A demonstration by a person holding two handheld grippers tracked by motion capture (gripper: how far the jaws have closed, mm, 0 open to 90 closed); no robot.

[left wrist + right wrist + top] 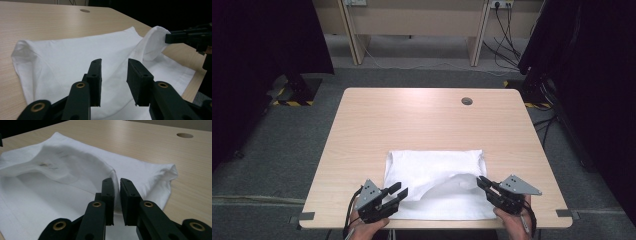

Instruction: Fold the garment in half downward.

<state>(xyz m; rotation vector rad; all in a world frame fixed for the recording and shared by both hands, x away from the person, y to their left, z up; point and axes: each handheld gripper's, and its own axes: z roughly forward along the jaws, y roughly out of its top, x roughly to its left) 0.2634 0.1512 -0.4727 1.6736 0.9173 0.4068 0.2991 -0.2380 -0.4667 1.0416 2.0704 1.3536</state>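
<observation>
A white folded garment (432, 162) lies on the near half of the light wood table (412, 115). My right gripper (481, 180) is at the garment's near right part, shut on a fold of the upper layer and holding it raised off the layer beneath. In the right gripper view the jaws (117, 181) pinch that white edge (113, 173). My left gripper (398, 191) hovers open over the garment's near left corner; its jaws (114, 62) stand apart above the fabric (75, 50) with nothing between them. The right gripper (175, 37) holds the lifted fold in the left gripper view.
A round cable hole (467, 101) sits at the table's far right. Black curtains flank both sides, with stand feet (294, 92) on the grey floor. Cables (507, 45) hang behind, under a wooden bench. The table's far half is bare wood.
</observation>
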